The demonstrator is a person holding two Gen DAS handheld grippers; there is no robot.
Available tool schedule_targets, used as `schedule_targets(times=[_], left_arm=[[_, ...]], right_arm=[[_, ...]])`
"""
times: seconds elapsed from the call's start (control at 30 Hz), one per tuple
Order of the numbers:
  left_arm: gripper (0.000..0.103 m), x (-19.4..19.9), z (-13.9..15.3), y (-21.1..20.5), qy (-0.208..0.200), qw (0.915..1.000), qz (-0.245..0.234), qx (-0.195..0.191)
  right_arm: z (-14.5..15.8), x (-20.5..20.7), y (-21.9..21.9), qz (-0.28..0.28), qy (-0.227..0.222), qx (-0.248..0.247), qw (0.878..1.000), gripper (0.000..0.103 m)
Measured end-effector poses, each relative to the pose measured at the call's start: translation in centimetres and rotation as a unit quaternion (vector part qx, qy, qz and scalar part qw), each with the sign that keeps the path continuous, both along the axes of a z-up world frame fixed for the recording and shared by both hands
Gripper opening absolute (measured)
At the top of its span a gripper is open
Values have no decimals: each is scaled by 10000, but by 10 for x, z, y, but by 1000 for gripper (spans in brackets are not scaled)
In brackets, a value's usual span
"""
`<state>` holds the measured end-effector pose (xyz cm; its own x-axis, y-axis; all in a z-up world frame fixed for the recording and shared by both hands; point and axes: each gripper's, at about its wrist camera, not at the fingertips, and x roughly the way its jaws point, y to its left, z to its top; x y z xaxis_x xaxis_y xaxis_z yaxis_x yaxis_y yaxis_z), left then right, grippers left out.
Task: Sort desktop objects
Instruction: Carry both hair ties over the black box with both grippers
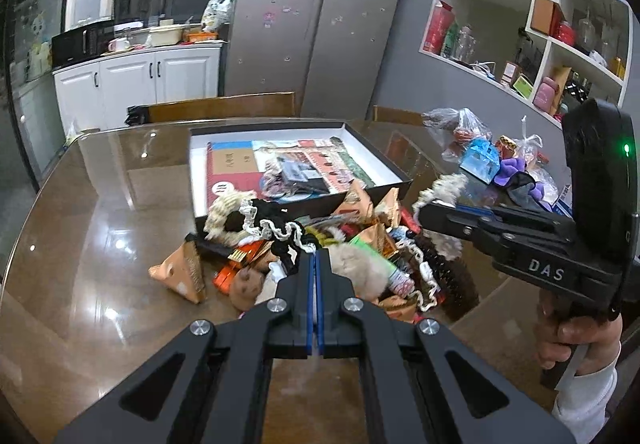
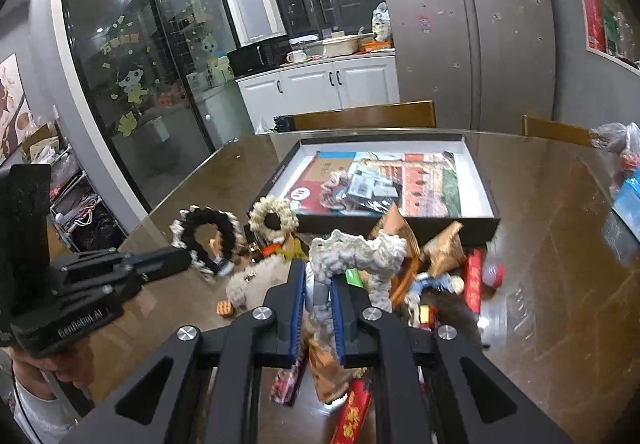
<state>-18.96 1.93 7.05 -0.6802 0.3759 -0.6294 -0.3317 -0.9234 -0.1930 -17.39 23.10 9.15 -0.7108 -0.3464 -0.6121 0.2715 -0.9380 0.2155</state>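
Note:
My left gripper [image 1: 316, 264] is shut on a black scrunchie with white lace trim [image 1: 280, 228], which it holds above the pile; from the right wrist view the scrunchie [image 2: 208, 240] hangs at the left gripper's tip [image 2: 192, 260]. My right gripper [image 2: 316, 284] is shut on a white fluffy scrunchie [image 2: 356, 252], seen in the left view [image 1: 440, 189] at its tip. A pile of snack packets, scrunchies and small items [image 1: 360, 256] lies on the brown glass-topped table. A black shallow box [image 1: 384, 151] with books and packets inside sits behind the pile.
A cream scrunchie [image 2: 274, 217] rests against the box's near wall. Plastic bags with small goods [image 1: 492, 159] lie at the table's right. Two wooden chair backs [image 1: 224, 107] stand behind the table. Bare tabletop [image 1: 100, 224] extends to the left.

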Motion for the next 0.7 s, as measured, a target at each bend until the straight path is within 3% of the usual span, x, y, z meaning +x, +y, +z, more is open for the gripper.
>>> schedule_targets(times=[0.7], left_arm=[[1,-124,9,29,-22,9988,192,-450]], right_arm=[[35,-98,-16,65,120,706,9974,13]])
